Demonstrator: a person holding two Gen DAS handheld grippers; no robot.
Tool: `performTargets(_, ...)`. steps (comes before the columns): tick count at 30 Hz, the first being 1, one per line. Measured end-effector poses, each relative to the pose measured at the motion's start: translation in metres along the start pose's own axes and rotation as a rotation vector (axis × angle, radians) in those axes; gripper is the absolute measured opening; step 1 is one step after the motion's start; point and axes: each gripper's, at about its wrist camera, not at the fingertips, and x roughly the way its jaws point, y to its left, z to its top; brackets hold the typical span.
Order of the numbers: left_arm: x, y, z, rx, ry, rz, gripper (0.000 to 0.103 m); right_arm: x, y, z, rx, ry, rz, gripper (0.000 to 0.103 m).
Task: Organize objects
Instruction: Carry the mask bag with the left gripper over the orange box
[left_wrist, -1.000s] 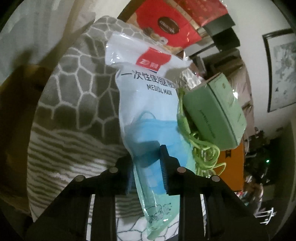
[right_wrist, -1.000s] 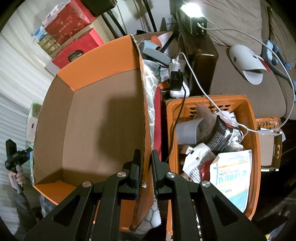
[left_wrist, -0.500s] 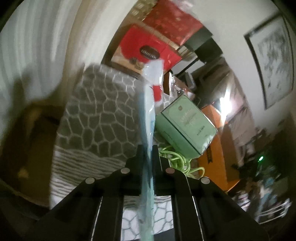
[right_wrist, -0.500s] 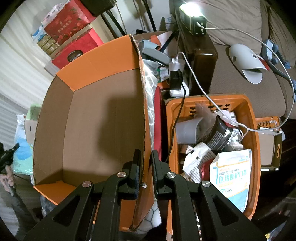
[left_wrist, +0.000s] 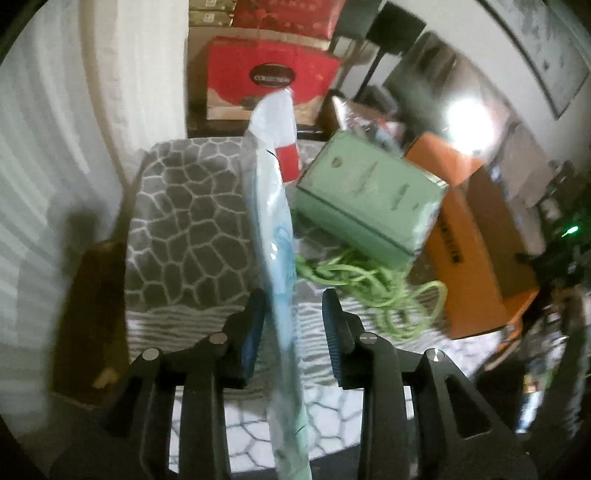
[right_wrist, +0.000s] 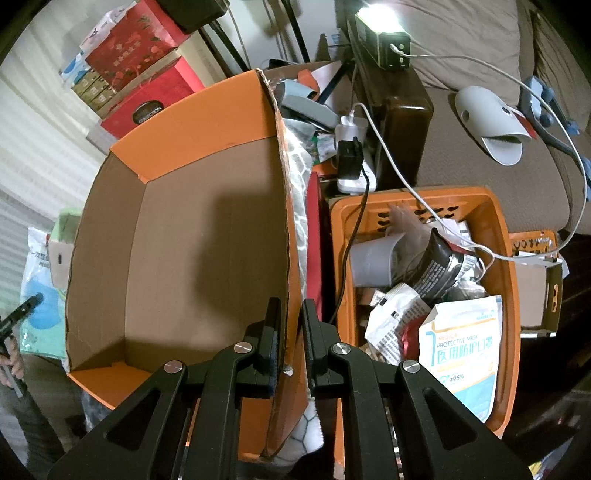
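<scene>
Left gripper (left_wrist: 293, 314) jaws opening, mask packet (left_wrist: 275, 221) edge-on between them; right gripper (right_wrist: 291, 332) clamped on orange box wall (right_wrist: 286, 206).

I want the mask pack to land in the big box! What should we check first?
1. Cardboard box has room inside: ok.
2. Right gripper shut on the box wall, holding it open: ok.
3. Mask pack held firmly by the left gripper: not ok, jaws opening, right jaw clear of it.
4. Pack above the box opening: not ok, it shows beside the box's outer wall.
5. Green cord clear of the pack: cannot tell.
</scene>
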Motion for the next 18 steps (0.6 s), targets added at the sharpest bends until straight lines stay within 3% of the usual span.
performTargets(3,0.002,0.007,0.0,-0.026,-0.003,-0.022,0.011,0.0,0.0,0.0,0.001,0.0,0.001,0.011)
performTargets(9,-0.009,0.031,-0.005,-0.106,-0.033,-0.09,0.009,0.0,0.001,0.0,0.001,0.0,0.0,0.011)
performTargets(18,-0.066,0.042,-0.008,-0.176,-0.139,-0.234,0.009,0.0,0.001,0.0,0.003,0.0,0.0,0.011)
